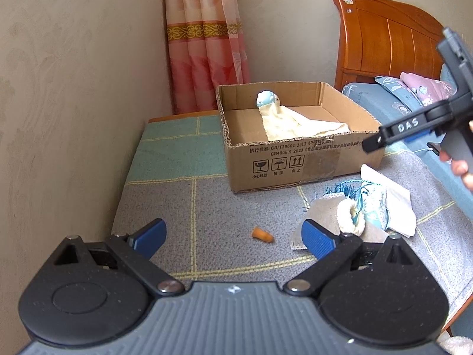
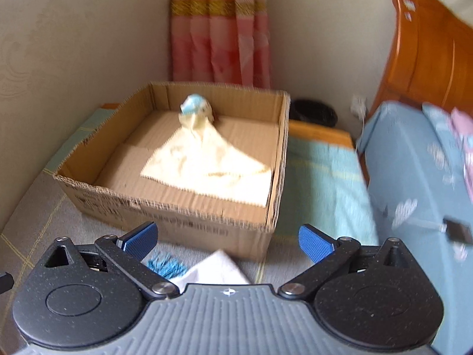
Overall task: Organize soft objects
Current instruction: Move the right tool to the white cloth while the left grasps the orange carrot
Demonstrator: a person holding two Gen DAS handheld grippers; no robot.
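Note:
An open cardboard box [image 1: 295,159] stands on the checked mat; it also shows in the right wrist view [image 2: 165,207]. Inside lie a cream cloth [image 1: 298,125] [image 2: 212,162] and a small blue-white plush [image 1: 266,98] [image 2: 195,106]. A pile of soft things [image 1: 363,210] lies right of the box front: grey and white cloths, a blue tassel, a fluffy slipper. A small orange piece [image 1: 262,234] lies on the mat. My left gripper [image 1: 233,236] is open and empty, low over the mat. My right gripper [image 2: 227,238] is open and empty, near the box front, above a white cloth [image 2: 215,269] and the blue tassel [image 2: 165,266].
The wall runs along the left, with a pink curtain [image 1: 204,44] behind the box. A bed with blue bedding [image 1: 381,100] and a wooden headboard [image 1: 384,35] is on the right. A dark round object [image 2: 313,112] and a wall socket [image 2: 359,105] sit behind the box.

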